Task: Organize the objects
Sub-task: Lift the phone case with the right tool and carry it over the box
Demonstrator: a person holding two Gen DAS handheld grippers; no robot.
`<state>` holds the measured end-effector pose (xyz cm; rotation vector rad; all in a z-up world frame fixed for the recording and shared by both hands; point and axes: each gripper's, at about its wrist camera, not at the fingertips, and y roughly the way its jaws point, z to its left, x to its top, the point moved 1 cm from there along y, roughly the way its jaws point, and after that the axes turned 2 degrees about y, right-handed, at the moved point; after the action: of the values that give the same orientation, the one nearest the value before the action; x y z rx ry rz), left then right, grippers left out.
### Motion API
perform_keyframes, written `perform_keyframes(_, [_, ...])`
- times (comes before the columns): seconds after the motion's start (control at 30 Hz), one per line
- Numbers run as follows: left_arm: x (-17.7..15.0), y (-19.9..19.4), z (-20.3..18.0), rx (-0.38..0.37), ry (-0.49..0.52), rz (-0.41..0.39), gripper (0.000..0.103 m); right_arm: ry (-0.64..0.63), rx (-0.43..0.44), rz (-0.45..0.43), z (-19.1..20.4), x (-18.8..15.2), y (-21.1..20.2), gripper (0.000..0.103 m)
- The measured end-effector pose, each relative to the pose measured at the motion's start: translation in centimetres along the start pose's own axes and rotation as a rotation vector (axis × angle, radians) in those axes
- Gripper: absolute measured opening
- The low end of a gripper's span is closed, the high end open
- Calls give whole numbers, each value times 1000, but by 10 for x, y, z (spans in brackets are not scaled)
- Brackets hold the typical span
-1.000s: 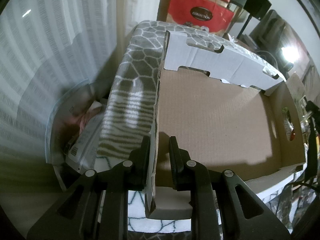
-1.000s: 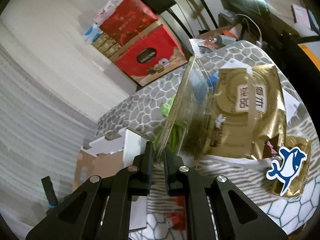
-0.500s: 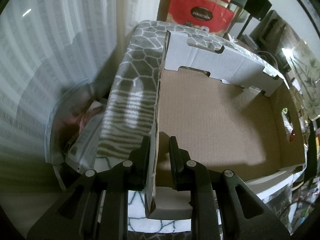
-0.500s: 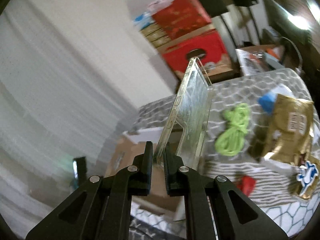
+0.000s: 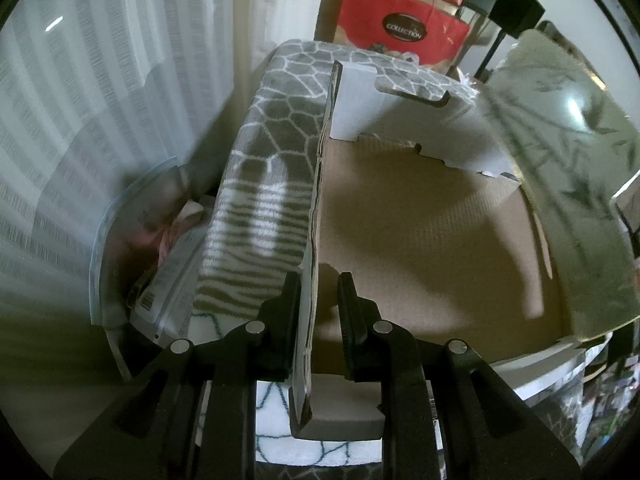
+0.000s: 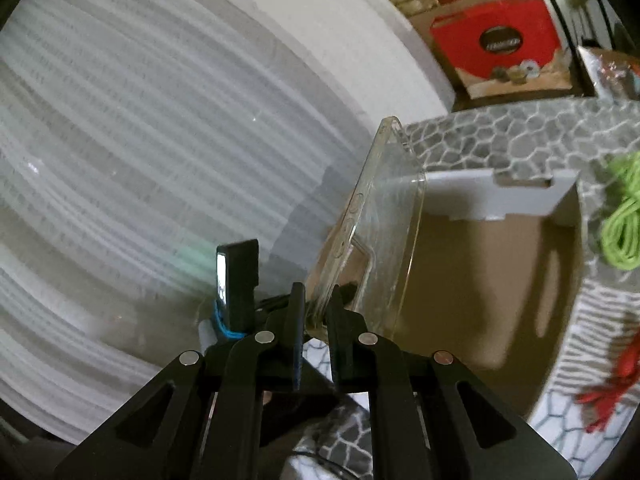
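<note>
An open cardboard box (image 5: 420,240) with white outer walls lies on the grey patterned cloth (image 5: 276,128). My left gripper (image 5: 318,292) is shut on the box's left wall (image 5: 316,200), one finger on each side. My right gripper (image 6: 318,300) is shut on the lower edge of a clear phone case (image 6: 376,232), which it holds tilted above the box (image 6: 480,280). In the left wrist view the phone case (image 5: 568,184) hangs blurred over the box's right side. The box floor is bare.
A green cord (image 6: 624,224) and a red item (image 6: 612,388) lie on the cloth right of the box. Red gift boxes (image 5: 400,28) stand behind. A clear bin with packets (image 5: 160,264) sits left, below the cloth's edge, by a white curtain (image 6: 160,120).
The right gripper has swung left with the phone case, from above the gold bags and green cord to over the box. The case has come into the left wrist view. The left gripper has kept still.
</note>
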<state>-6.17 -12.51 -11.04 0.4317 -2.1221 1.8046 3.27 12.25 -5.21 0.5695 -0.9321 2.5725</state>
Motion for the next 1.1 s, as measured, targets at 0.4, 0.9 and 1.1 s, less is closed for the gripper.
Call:
perform_keyframes(0.4, [0, 0, 0, -1, -1, 0, 17, 113, -25, 16, -48, -13, 0, 10])
perform_keyframes(0.9, [0, 0, 0, -1, 2, 1, 17, 34, -314, 6, -60, -10, -1, 18])
perform_keyframes(1.1, [0, 0, 0, -3, 4, 2, 17, -9, -322, 41, -59, 0, 11, 18])
